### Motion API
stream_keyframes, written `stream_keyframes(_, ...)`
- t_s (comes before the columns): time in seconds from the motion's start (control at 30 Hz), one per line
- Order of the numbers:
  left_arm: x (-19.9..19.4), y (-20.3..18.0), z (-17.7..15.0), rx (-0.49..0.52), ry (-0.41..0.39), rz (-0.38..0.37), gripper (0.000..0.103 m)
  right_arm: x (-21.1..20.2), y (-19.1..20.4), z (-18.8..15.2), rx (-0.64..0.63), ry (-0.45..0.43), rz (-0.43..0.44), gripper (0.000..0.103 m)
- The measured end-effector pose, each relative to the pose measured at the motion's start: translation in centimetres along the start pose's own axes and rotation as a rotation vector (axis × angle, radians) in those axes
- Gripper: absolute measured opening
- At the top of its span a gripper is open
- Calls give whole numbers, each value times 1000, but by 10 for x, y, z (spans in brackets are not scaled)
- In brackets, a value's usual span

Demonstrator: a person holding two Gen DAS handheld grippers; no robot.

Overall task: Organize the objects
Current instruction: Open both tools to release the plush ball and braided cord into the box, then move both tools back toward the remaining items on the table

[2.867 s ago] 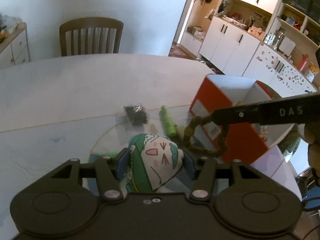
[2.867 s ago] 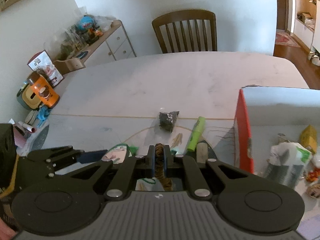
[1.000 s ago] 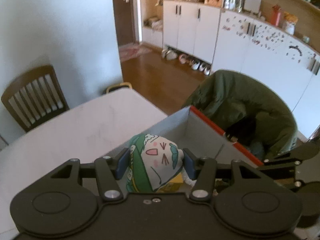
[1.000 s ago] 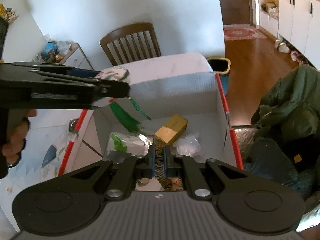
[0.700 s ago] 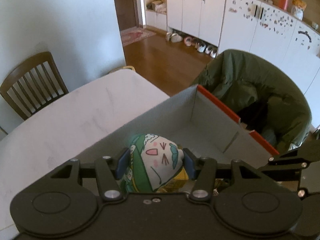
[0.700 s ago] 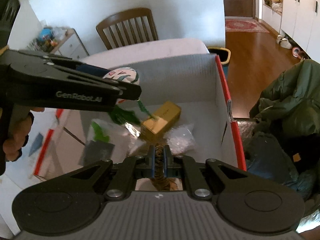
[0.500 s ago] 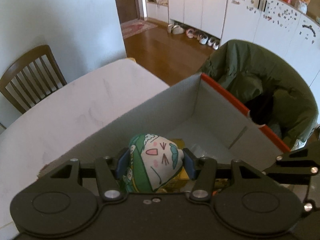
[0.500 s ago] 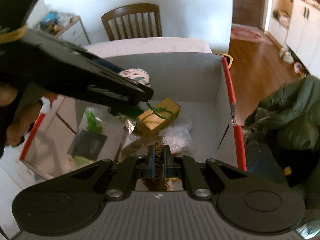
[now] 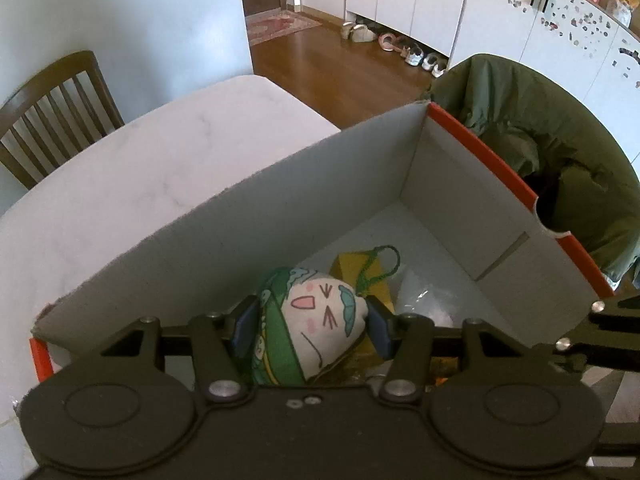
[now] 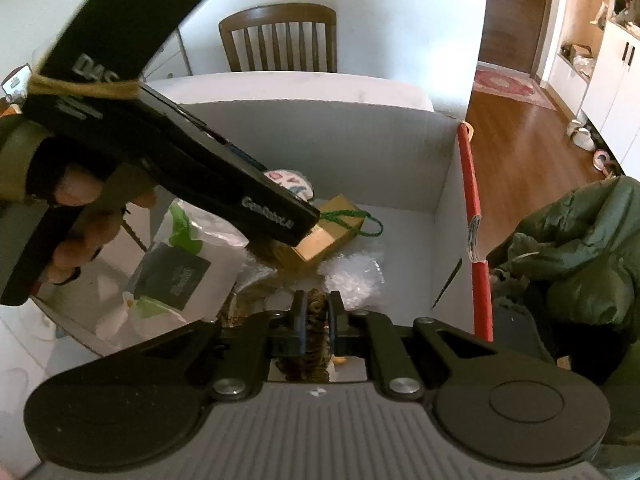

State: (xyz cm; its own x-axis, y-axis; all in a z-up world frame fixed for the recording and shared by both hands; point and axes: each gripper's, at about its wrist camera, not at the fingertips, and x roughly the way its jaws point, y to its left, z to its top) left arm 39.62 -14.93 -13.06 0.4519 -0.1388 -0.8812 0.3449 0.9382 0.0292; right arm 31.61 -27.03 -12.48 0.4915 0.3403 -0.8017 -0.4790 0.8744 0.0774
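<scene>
Left wrist view: left gripper (image 9: 306, 322) clamped across soft green-and-white stuffed cartoon charm (image 9: 310, 326) — light, squashy, best pinched mid-body, held above open grey cardboard box with red rim (image 9: 480, 152). Right gripper (image 10: 316, 318) shut on brown beaded bracelet (image 10: 314, 344) over box — limp, likely slippery.

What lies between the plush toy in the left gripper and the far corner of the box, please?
In the left wrist view, a yellow carton crossed by the plush toy's green cord loop, then bare box floor.

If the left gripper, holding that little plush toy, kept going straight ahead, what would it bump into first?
Probably the yellow box lying inside the cardboard box, just ahead of the plush toy in the left gripper; depth is hard to judge.
</scene>
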Motion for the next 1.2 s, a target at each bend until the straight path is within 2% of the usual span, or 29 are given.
stream_keyframes(0.2, -6, 5, -5, -14, -9, -15, 58, -11, 1, 0, 14, -37, 7, 12)
stream_keyframes(0.37, -18, 6, -10, -7, -37, -13, 61, -20, 2, 1, 33, -61, 3, 19)
stream_keyframes(0.5, -30, 4, -14, -10, -62, -19, 64, -26, 3, 1, 53, -72, 7, 20)
stream_keyframes(0.6, -38, 6, -17, -13, -75, -26, 69, -32, 4, 1, 58, -82, -2, 24)
stream_keyframes(0.67, -44, 7, -18, -17, -88, -26, 69, -36, 4, 0, 66, -94, -2, 29)
stream_keyframes(0.83, -64, 9, -23, -32, -127, -48, 70, -46, 2, 1, 80, -120, 5, 31)
stream_keyframes(0.9, -72, 8, -23, -30, -144, -54, 70, -52, 4, 1, 79, -133, 0, 36)
stream_keyframes(0.97, -83, 7, -25, -24, -168, -55, 72, -58, 6, 0, 78, -156, -1, 54)
stream_keyframes(1.2, -118, 13, -45, -53, -232, -64, 74, -81, 20, 0, 86, -198, 5, 55)
